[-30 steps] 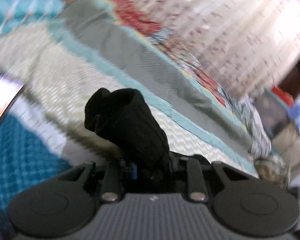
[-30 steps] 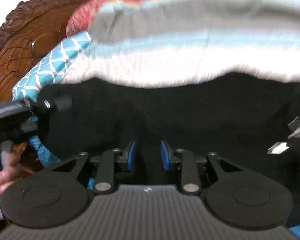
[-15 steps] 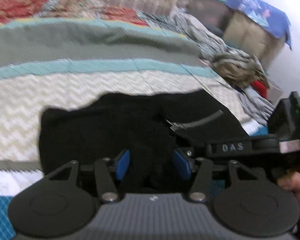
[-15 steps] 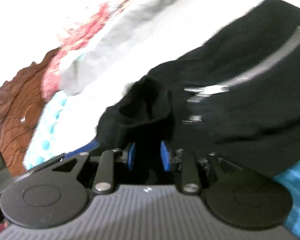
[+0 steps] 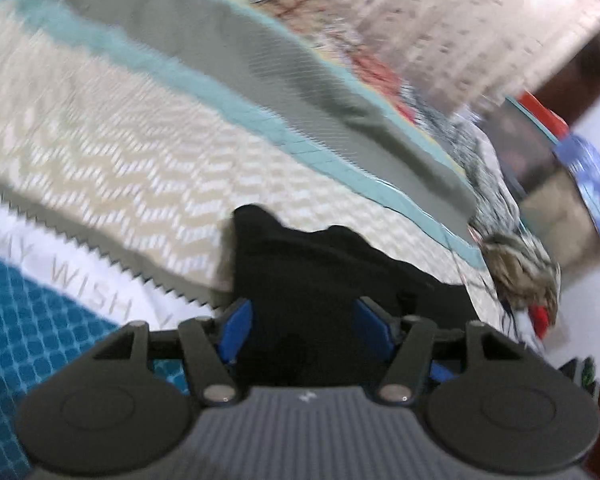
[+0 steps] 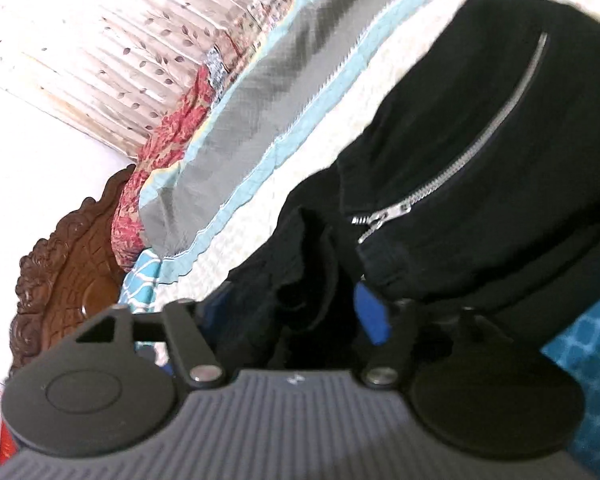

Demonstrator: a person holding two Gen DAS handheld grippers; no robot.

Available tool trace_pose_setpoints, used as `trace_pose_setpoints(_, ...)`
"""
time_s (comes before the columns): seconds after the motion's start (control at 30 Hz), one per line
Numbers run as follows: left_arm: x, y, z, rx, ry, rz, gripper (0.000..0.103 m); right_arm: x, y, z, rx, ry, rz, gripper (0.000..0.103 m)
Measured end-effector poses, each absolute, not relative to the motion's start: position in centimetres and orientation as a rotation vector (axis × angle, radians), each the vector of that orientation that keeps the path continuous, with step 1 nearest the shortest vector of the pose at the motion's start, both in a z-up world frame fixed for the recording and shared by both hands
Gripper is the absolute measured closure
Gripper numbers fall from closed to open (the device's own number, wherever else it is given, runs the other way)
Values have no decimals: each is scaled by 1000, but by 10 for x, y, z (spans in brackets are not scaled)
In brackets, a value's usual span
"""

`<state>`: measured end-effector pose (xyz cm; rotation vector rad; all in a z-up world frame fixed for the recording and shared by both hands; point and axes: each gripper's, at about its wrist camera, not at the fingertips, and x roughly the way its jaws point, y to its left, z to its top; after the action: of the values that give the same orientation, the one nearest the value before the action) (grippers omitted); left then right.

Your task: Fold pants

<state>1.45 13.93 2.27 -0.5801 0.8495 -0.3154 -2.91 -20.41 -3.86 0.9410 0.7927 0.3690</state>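
Now the left claw (image 5: 302, 330) stands spread over black pants (image 5: 320, 264) on the bedspread (image 5: 112, 152). Right claw (image 6: 296, 316) is spread too, bunched fabric between its blue pads.

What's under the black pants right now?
The black pants lie on the bedspread, over its cream chevron band and, at the near edge, the blue patterned part. Whatever sits beneath the folded layers themselves is covered, so I cannot tell.

Both wrist cams sit low and close over the bed (image 5: 148, 152), tilted; each frames the black pants (image 6: 480, 128).
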Motion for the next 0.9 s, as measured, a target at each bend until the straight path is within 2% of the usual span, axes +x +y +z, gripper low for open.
trace_pose_setpoints(0.1, 22, 136, 6, -602, 895, -304, 45, -12, -183, -48, 870, 891, 355, 29)
trace_pose_setpoints(0.13, 24, 132, 1, -590, 912, -308, 47, -11, -176, -47, 831, 899, 361, 38)
trace_pose_setpoints(0.17, 24, 127, -3, -573, 928, -314, 47, -11, -173, -43, 790, 899, 384, 53)
trace_pose_setpoints(0.2, 24, 122, -4, -554, 934, -319, 47, -11, -170, -38, 761, 909, 412, 80)
trace_pose_setpoints(0.23, 22, 118, -3, -529, 931, -322, 47, -15, -168, -30, 728, 886, 406, 81)
trace_pose_setpoints(0.43, 23, 87, 18, -454, 869, -425, 48, -60, -185, 16, 507, 616, 318, 82)
trace_pose_setpoints(0.57, 28, 49, 4, -274, 944, -407, 48, -45, -203, -35, 585, 802, 247, 80)
trace_pose_setpoints(0.63, 29, 42, -5, -236, 988, -373, 48, -46, -216, -45, 696, 790, 261, 80)
trace_pose_setpoints(0.77, 26, 52, 15, -292, 936, -360, 48, -51, -229, -27, 747, 774, 295, 69)
trace_pose_setpoints(0.83, 26, 57, 32, -312, 872, -355, 48, -69, -241, -16, 736, 696, 247, 52)
trace_pose_setpoints(0.9, 31, 53, 47, -316, 827, -383, 48, -80, -255, -10, 722, 632, 213, 52)
